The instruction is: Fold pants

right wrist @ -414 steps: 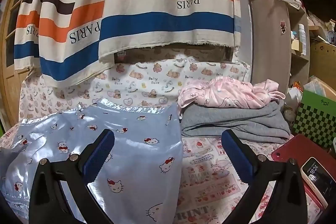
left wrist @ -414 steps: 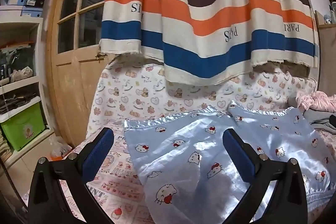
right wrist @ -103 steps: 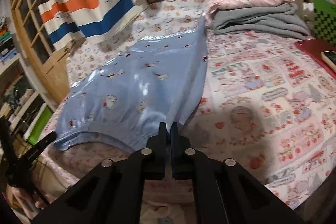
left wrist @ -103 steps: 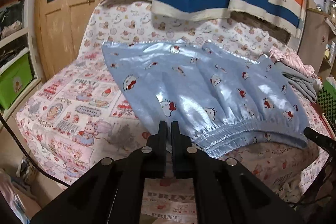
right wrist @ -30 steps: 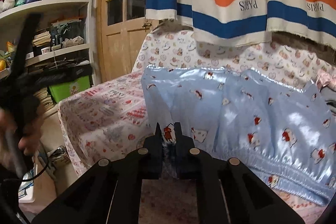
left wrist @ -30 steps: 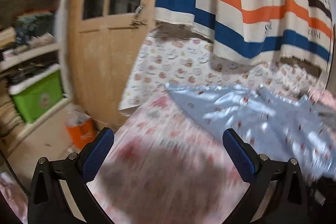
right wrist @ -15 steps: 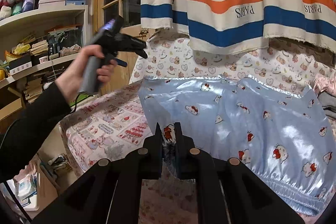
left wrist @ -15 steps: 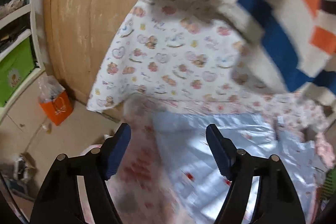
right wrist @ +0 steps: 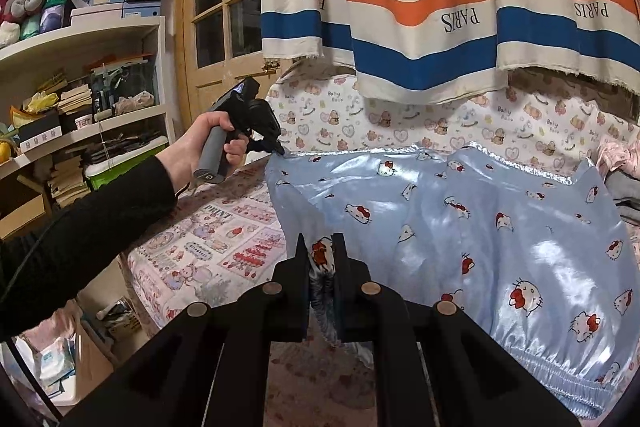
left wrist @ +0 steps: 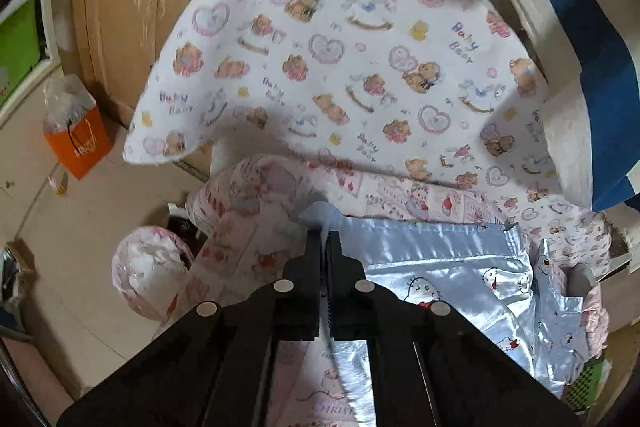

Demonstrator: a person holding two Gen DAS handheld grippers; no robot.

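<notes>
Satin tells the story here: the pale blue cat-print pants (right wrist: 460, 227) lie spread on the pink-printed bedsheet (right wrist: 224, 239), waistband toward the camera at 5 o'clock in the right wrist view, leg hems away at 12; the left gripper (left wrist: 325, 227), wide apart a second ago over bare sheet, has just been closing and is now pressed together on the far left hem corner, a small tuft of blue cloth poking out past the tips; in the right wrist view that same tool sits at 10 o'clock from the pants' middle, held in a hand (right wrist: 208, 151) with a dark sleeve (right wrist: 88, 227), its tips touching the hem edge; the right gripper (right wrist: 322, 251) has not shifted, and pinches a bunched piece of the near left edge, cat print showing between the pads.

Both left-side corners now appear secured, near and far; that probably sets up carrying this side over toward 3 o'clock to lay one leg on the other. Slippery satin may slide from so small a bite at the far corner; whether the left grip holds both layers I cannot tell. The striped curtain (right wrist: 440, 7) hangs above the bed head at 12; the folded grey clothes (right wrist: 624, 191) lie at 3, just beside the pants.
</notes>
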